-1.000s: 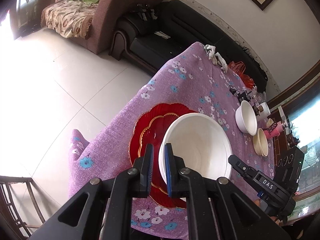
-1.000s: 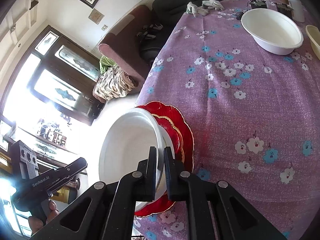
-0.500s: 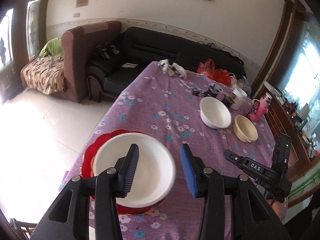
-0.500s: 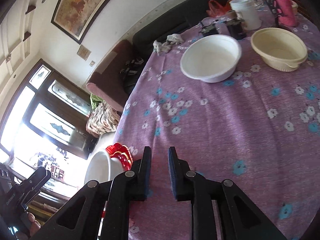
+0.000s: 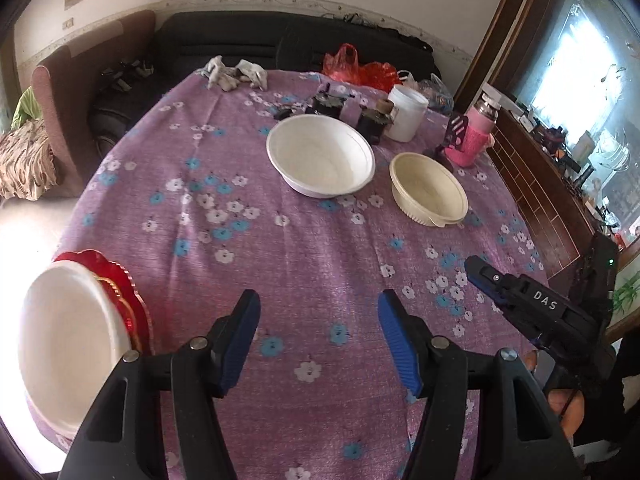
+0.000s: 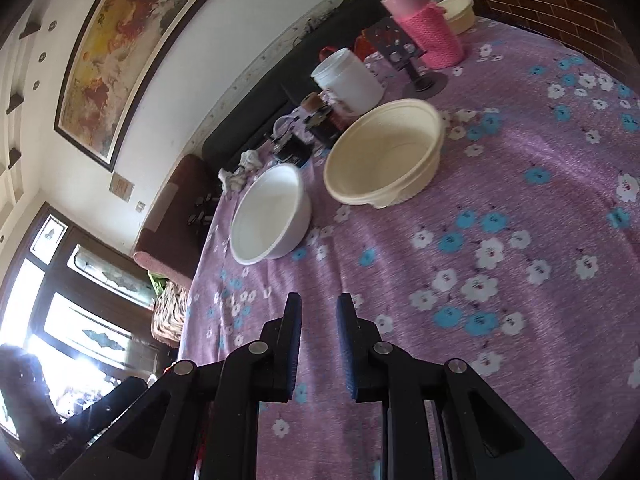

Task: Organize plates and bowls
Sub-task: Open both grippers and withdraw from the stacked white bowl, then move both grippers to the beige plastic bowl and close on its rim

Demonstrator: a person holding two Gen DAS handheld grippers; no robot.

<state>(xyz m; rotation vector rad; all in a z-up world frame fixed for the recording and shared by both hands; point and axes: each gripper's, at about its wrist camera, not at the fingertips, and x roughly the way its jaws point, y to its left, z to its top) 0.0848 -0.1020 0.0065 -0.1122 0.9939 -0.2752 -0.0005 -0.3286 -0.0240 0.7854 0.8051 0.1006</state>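
Note:
A large white bowl sits on red plates at the table's near left edge. A smaller white bowl and a cream bowl stand farther back; they also show in the right wrist view as the white bowl and the cream bowl. My left gripper is wide open and empty above the cloth. My right gripper is open a narrow gap and empty, facing the two bowls; it also shows in the left wrist view.
The round table has a purple flowered cloth. A white jar, a pink bottle, small dark items and a rag stand at the back. A black sofa and a wooden cabinet flank the table.
Both grippers have let go of the large white bowl, now resting on the red plates. The left gripper opened wide and both swung toward the far bowls.

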